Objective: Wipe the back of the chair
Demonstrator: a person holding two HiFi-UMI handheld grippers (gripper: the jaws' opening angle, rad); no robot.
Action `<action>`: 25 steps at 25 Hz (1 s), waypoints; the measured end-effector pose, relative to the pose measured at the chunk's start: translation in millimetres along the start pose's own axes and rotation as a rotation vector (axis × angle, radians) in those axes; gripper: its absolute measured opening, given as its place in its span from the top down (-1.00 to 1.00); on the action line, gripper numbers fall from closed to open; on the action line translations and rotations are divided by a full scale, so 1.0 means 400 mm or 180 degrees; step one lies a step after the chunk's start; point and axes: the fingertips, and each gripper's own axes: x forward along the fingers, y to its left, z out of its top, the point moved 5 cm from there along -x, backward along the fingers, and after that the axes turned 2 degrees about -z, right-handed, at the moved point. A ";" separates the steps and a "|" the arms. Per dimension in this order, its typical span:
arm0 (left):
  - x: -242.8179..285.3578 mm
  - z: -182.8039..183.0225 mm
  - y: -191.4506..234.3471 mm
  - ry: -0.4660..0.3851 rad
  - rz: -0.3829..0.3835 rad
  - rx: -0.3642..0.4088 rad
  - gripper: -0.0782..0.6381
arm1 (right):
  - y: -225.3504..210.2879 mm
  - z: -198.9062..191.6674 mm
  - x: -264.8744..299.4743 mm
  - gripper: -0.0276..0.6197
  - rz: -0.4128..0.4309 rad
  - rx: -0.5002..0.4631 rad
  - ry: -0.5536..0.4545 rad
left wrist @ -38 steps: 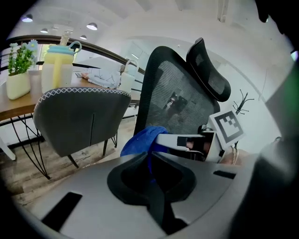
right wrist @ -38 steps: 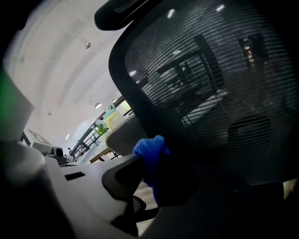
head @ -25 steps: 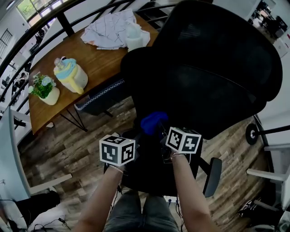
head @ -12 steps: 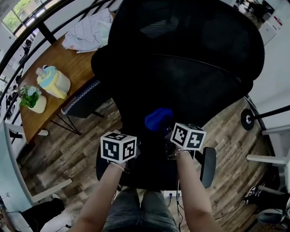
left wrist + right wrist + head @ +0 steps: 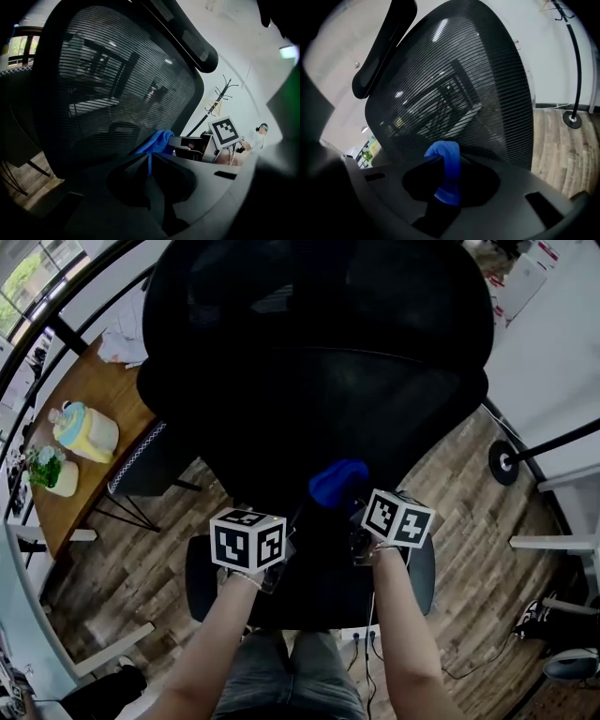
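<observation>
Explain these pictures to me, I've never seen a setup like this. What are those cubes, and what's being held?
A person holds a two-jaw gripper in each hand; the black-and-white patterned cubes belong to them. One picture comes from a camera on the person's head, looking down; the other two from cameras riding on each gripper. The right gripper is clamped on a crumpled blue cloth near the black mesh back of an office chair. The left gripper has its jaws together. A wooden table stands at the left.
</observation>
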 end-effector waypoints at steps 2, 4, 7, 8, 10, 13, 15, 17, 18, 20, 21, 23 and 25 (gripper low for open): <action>0.021 0.004 -0.022 0.0029 -0.0036 0.0048 0.69 | -0.035 0.010 -0.015 0.63 -0.0055 0.0060 -0.0048; 0.039 0.005 -0.042 0.0060 -0.0057 0.0093 0.69 | -0.065 0.020 -0.030 0.63 -0.0096 0.0110 -0.0093; 0.066 0.008 -0.067 0.0111 -0.0099 0.0133 0.69 | -0.109 0.032 -0.051 0.63 -0.0156 0.0197 -0.0151; 0.075 0.010 -0.075 0.0127 -0.0114 0.0145 0.69 | -0.123 0.035 -0.058 0.63 -0.0177 0.0225 -0.0167; 0.091 0.014 -0.089 0.0147 -0.0140 0.0169 0.69 | -0.150 0.041 -0.073 0.63 -0.0225 0.0261 -0.0189; 0.111 0.024 -0.103 0.0124 -0.0158 0.0194 0.69 | -0.190 0.050 -0.091 0.63 -0.0311 0.0294 -0.0219; 0.124 0.027 -0.114 0.0118 -0.0181 0.0197 0.69 | -0.214 0.054 -0.104 0.63 -0.0362 0.0324 -0.0233; 0.136 0.030 -0.128 0.0124 -0.0208 0.0204 0.69 | -0.236 0.058 -0.119 0.63 -0.0406 0.0343 -0.0249; 0.141 0.031 -0.135 0.0122 -0.0223 0.0210 0.69 | -0.246 0.061 -0.126 0.63 -0.0428 0.0347 -0.0259; 0.148 0.032 -0.147 0.0113 -0.0250 0.0216 0.69 | -0.262 0.063 -0.138 0.63 -0.0475 0.0347 -0.0266; 0.151 0.033 -0.151 0.0108 -0.0257 0.0213 0.69 | -0.268 0.064 -0.144 0.63 -0.0498 0.0340 -0.0262; 0.154 0.036 -0.155 0.0095 -0.0255 0.0193 0.69 | -0.280 0.067 -0.156 0.63 -0.0543 0.0311 -0.0249; 0.149 0.040 -0.157 0.0077 -0.0250 0.0177 0.69 | -0.286 0.071 -0.172 0.63 -0.0580 0.0268 -0.0247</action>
